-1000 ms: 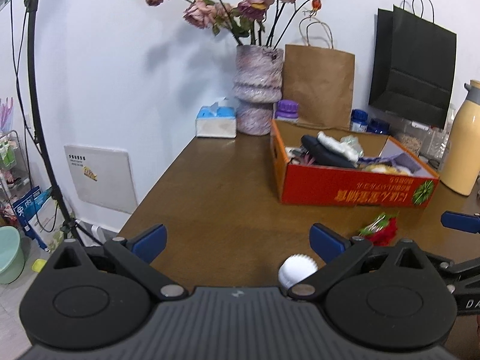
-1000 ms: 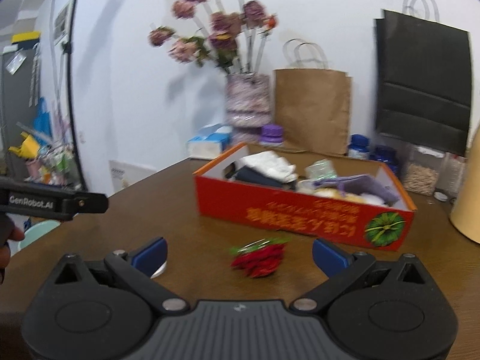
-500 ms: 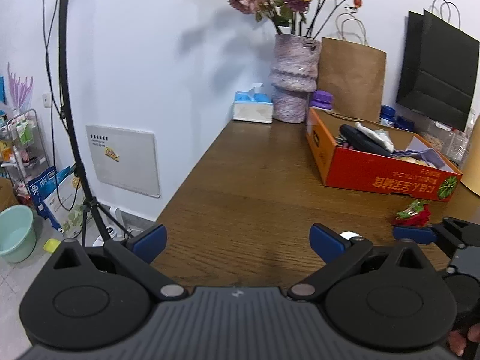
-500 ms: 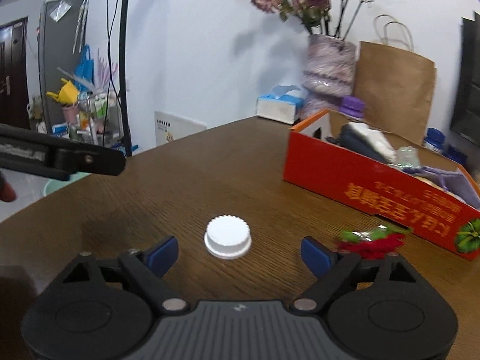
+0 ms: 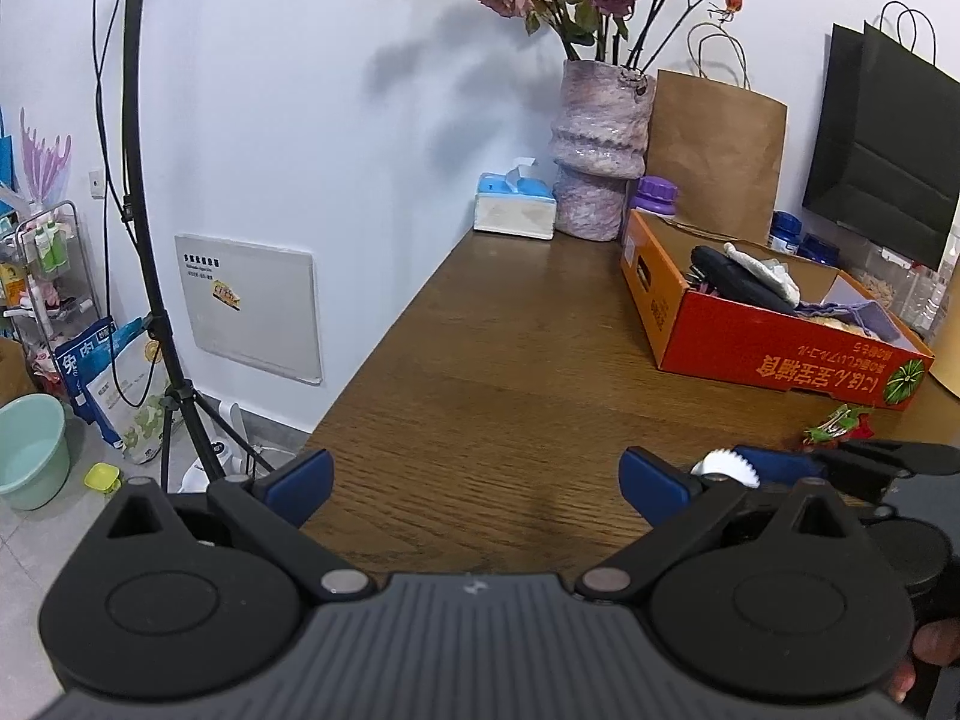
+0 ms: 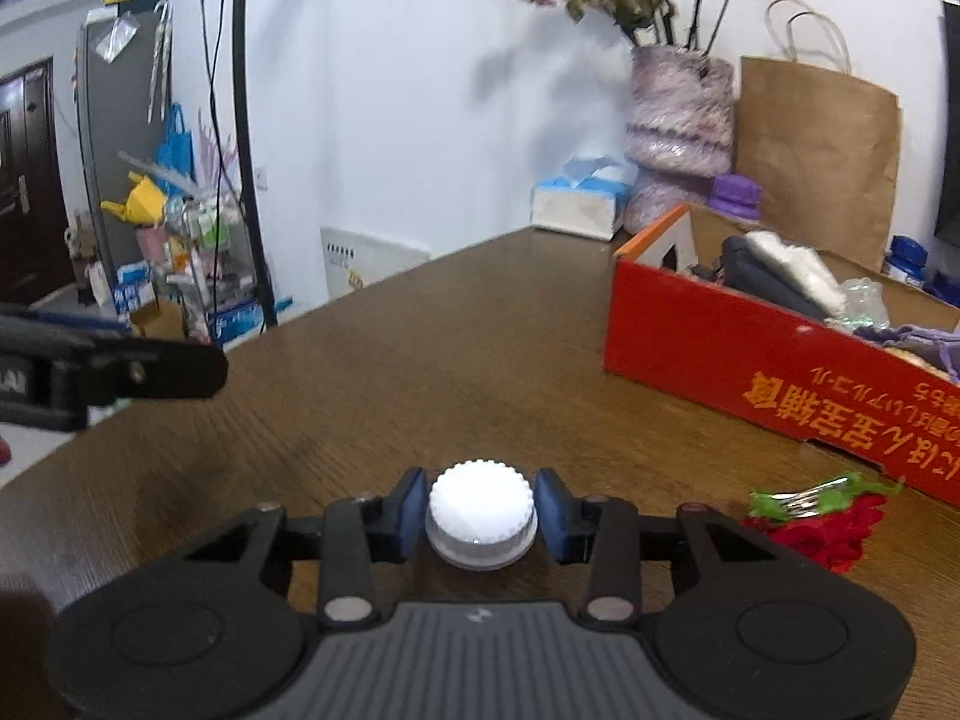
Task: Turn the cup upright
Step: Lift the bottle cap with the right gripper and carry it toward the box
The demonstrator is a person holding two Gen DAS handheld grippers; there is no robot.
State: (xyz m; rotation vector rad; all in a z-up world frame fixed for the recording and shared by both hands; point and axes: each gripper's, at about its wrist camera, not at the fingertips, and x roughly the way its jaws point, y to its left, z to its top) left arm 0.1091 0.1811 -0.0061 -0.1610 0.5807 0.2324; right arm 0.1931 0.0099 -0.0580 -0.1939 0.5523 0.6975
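On the brown counter (image 6: 456, 360), just ahead of me, the white ridged cup (image 6: 480, 513) sits upside down between my right tool (image 6: 481, 510), whose jaws are closing with the pads at its sides. My left tool (image 5: 474, 474) is spread wide, holding nothing. A red box (image 6: 780, 372) stands farther right.

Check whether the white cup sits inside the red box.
No, the white cup stands on the table, well outside the red box.
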